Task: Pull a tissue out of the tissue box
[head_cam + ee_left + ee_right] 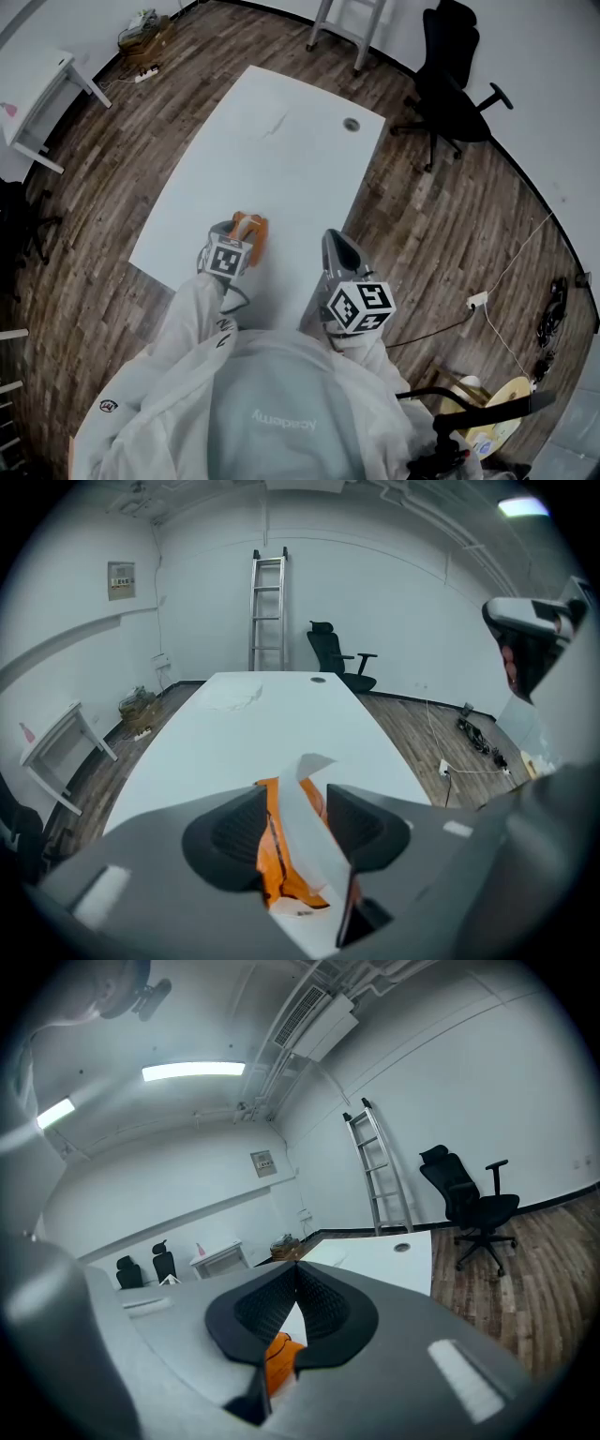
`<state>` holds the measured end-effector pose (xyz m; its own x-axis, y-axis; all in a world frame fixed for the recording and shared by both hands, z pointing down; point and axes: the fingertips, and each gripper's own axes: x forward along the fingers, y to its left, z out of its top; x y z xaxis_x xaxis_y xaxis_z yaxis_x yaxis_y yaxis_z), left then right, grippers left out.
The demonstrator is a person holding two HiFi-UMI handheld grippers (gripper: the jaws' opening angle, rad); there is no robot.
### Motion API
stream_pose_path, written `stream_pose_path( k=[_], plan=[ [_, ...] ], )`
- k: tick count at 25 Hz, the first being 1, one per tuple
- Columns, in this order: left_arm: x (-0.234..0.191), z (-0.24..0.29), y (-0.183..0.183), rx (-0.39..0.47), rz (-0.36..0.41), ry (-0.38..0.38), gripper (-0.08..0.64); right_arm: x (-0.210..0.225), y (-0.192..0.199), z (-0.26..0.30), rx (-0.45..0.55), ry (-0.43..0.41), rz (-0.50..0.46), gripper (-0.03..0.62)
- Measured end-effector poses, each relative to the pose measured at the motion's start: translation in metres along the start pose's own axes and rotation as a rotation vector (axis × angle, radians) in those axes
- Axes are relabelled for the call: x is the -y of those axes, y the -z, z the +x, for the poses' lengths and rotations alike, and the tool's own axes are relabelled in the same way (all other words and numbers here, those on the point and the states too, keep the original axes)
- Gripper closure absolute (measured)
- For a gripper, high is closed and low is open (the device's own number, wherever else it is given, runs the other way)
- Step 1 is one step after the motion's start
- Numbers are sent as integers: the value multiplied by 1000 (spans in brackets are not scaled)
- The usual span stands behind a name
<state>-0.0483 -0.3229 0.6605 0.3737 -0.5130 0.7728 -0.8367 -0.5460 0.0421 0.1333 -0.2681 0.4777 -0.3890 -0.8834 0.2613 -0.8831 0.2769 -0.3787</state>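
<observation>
An orange tissue box (253,223) lies near the front edge of the white table (281,150). My left gripper (242,232) points steeply down over it. In the left gripper view a white tissue (314,832) stands up out of the orange tissue box (279,869) between the pads of the left gripper (295,803); the jaws stand apart around it and I see no squeeze. My right gripper (332,242) hovers to the right of the box. The right gripper (295,1271) has its tips together with nothing in them, and the orange box (279,1356) shows below them.
A cable grommet (352,124) sits at the table's far end. A black office chair (455,89) stands right of the table, a ladder (349,23) beyond it, and a small white table (37,94) at the far left. A cord and socket (476,301) lie on the wooden floor.
</observation>
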Motion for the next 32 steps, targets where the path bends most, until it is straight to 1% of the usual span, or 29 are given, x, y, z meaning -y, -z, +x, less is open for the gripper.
stream_pose_path(
  k=[5, 8, 13, 17, 29, 32],
  plan=[
    [2, 1, 3, -15, -3, 18, 405, 2, 3, -1, -3, 8, 3, 591],
    [1, 1, 6, -28, -10, 12, 421, 2, 5, 1, -11, 6, 2, 591],
    [0, 2, 6, -26, -13, 24, 447, -1, 5, 5, -14, 1, 1, 591],
    [-1, 1, 8, -33, -25, 16, 477, -1, 4, 5, -14, -3, 0, 591],
    [0, 3, 5, -25, -32, 21, 515, 0, 6, 6, -18, 1, 1, 591],
    [0, 2, 7, -25, -36, 18, 530, -1, 11, 7, -26, -3, 1, 591]
  ],
)
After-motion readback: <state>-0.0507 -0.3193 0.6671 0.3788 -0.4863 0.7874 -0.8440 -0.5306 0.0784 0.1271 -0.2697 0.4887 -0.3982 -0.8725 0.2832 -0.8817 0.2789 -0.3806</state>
